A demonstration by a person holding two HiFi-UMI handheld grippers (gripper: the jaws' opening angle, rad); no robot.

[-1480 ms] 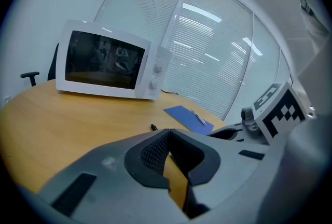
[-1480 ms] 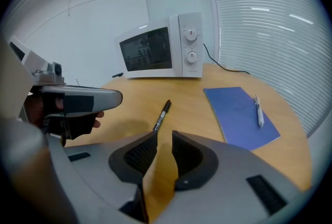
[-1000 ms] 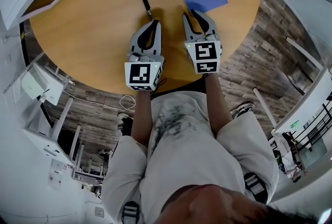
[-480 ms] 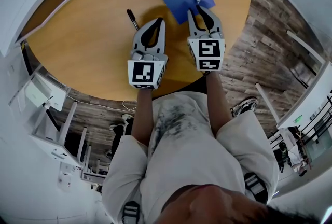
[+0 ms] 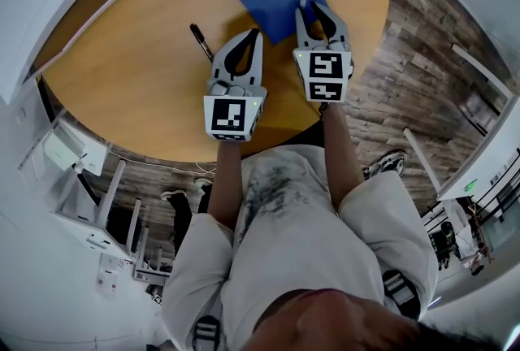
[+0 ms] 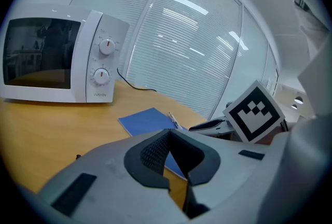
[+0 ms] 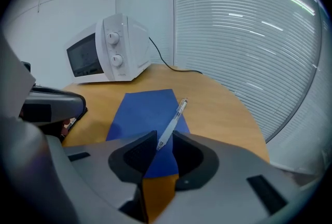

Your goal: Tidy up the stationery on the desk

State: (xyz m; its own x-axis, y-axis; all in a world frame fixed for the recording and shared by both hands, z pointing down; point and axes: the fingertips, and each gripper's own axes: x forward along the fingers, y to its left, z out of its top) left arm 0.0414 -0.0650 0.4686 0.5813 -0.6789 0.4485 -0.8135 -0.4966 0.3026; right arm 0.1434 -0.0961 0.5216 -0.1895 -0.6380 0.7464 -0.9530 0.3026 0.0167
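Where the blue sheet (image 7: 142, 111) lies flat on the round wooden desk (image 5: 146, 73), a slim pale pen (image 7: 171, 123) rests slantwise. Its near end now sits between the narrowly parted jaws of the right gripper (image 7: 165, 140), which has edged forward without clamping. The left gripper (image 6: 169, 132) is closed and empty, beside a black pen (image 5: 201, 41). The white microwave (image 6: 52, 59) seems to read "WAHIN".

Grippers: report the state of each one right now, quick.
Left gripper: shut, holding nothing.
Right gripper: open, near end of the pen between its jaws, not gripped.
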